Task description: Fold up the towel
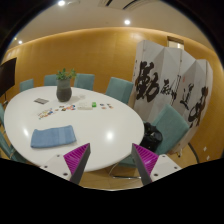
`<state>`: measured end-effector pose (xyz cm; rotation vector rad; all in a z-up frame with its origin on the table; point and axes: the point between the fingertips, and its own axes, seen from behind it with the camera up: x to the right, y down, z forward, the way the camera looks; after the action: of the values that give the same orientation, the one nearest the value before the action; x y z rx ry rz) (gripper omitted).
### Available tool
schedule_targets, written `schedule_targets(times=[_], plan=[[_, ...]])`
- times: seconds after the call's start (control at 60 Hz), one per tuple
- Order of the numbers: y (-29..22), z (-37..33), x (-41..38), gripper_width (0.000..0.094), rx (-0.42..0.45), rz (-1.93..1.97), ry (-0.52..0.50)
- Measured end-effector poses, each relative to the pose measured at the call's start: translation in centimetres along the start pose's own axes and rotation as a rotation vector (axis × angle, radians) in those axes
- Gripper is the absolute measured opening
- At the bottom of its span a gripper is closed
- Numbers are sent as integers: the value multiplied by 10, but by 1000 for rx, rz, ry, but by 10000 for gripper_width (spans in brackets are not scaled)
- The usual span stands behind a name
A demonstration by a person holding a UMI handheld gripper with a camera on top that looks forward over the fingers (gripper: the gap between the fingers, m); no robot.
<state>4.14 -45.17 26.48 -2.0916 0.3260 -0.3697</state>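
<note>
A blue towel (pixel 53 136) lies folded flat on the round white table (pixel 95 125), near the table's front left edge. My gripper (pixel 110 162) is well back from the table, raised above floor level, with the towel ahead and to the left of the fingers. The two magenta pads (pixel 77 157) stand wide apart with nothing between them; only the table's edge and the floor show in the gap.
A potted plant (pixel 65 86) stands at the table's far side, with small items (pixel 58 107) and a card (pixel 41 100) near it. Teal chairs (pixel 168 125) ring the table. A folding screen with black calligraphy (pixel 172 85) stands at the right. A dark bin (pixel 151 135) sits beside the table.
</note>
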Motion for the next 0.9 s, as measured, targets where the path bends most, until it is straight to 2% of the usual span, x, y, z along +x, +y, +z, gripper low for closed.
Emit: schedule_targets(times=[0.167,0.3,0.417,0.55,0.717,0.9], plan=[[31,-9,-15,869,-46,3,-17],[82,-28,-45,872,-102,-15,-48],[123,-30,-100,853,-172,-31,-125],[154,-30,-202,858,-231,-51,-260],[141,0,-353,860,-189,-100,-391],[109,72,-484,871,-120,-138,-429]])
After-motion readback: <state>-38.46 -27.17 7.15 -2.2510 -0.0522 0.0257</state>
